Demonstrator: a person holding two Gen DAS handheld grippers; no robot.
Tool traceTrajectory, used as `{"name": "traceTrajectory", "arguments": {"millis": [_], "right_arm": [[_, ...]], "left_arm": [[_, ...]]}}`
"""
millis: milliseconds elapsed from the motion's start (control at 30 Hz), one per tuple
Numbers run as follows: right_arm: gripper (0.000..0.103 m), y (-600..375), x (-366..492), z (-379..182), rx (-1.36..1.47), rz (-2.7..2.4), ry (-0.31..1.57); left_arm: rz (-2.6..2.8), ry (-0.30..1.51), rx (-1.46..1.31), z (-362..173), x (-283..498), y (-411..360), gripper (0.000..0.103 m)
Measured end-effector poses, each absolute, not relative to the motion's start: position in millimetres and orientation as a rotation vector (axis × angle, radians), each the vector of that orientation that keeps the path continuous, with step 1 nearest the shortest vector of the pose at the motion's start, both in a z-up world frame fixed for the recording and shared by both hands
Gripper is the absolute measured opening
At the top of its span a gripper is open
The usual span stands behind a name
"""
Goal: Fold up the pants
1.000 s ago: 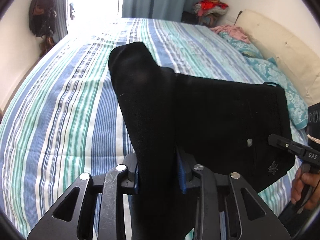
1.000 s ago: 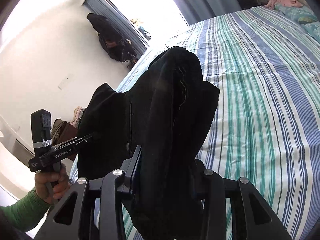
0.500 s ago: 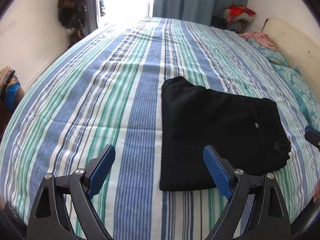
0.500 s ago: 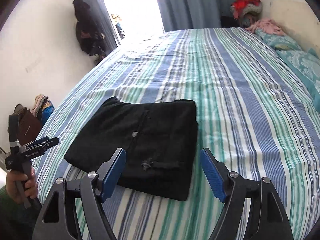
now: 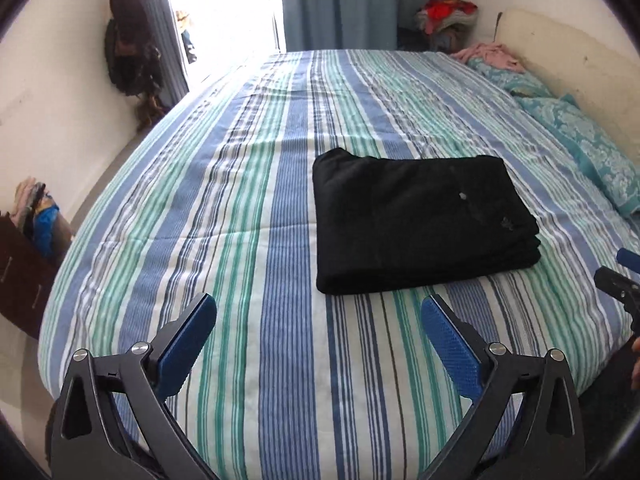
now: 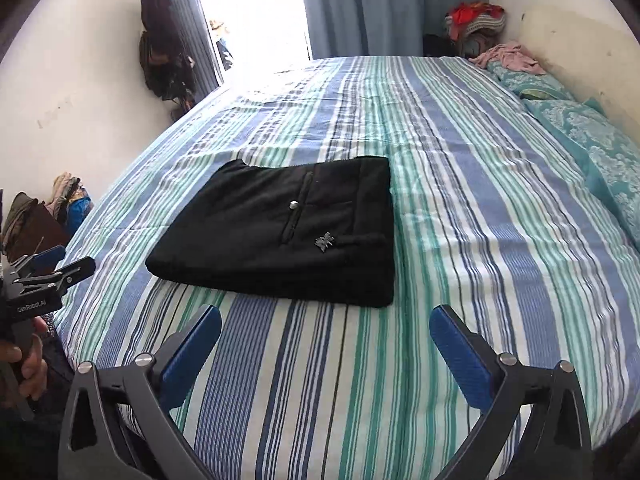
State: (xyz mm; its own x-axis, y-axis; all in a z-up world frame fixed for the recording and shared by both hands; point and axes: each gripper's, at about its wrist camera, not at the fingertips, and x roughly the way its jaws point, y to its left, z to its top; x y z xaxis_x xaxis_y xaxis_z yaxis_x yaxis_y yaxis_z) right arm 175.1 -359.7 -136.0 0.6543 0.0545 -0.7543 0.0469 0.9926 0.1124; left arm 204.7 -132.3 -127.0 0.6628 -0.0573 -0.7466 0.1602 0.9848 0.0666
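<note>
While your left claw and right claw hang spread and empty, the pants lie folded on the bed just beyond them; both claws have backed away since before.

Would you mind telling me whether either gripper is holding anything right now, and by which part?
Nothing is held. The left gripper and right gripper are both open over the striped bedsheet, clear of the folded black pants.

Both wrist views look forward and slightly down across the striped bed toward the curtains, from near its lower edge; both share the folded pants at mid-frame.
</note>
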Motion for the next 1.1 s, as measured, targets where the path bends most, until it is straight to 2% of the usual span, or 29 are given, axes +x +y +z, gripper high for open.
{"name": "traceTrajectory", "arguments": {"millis": [200, 433, 633, 733, 1100], "right_arm": [[0.103, -358.2, 122.5, -114.7, 0.247, -0.141, 0.845], [0.103, -338.2, 109.8, -101.7, 0.166, -0.131, 0.853], [0.103, -321.9, 101.7, -82.7, 0.128, -0.130, 0.841], [0.103, -314.6, 96.2, -73.5, 0.097, -0.151, 0.837], [0.103, -300.7, 80.4, -68.3, 0.071, -0.166, 0.861]], "left_arm": [[-0.104, 0.845, 0.151, -109.3, 180.3, -147.0, 0.102], [0.004, 0.809, 0.240, -98.6, 169.2, -150.7, 0.102], [0.016, 0.856, 0.262, -99.7, 158.6, -154.8, 0.102], [-0.070, 0.899, 0.219, -97.9, 153.6, -155.9, 0.102], [-0.097, 0.861, 0.165, -82.8, 143.0, -149.3, 0.102]]}}
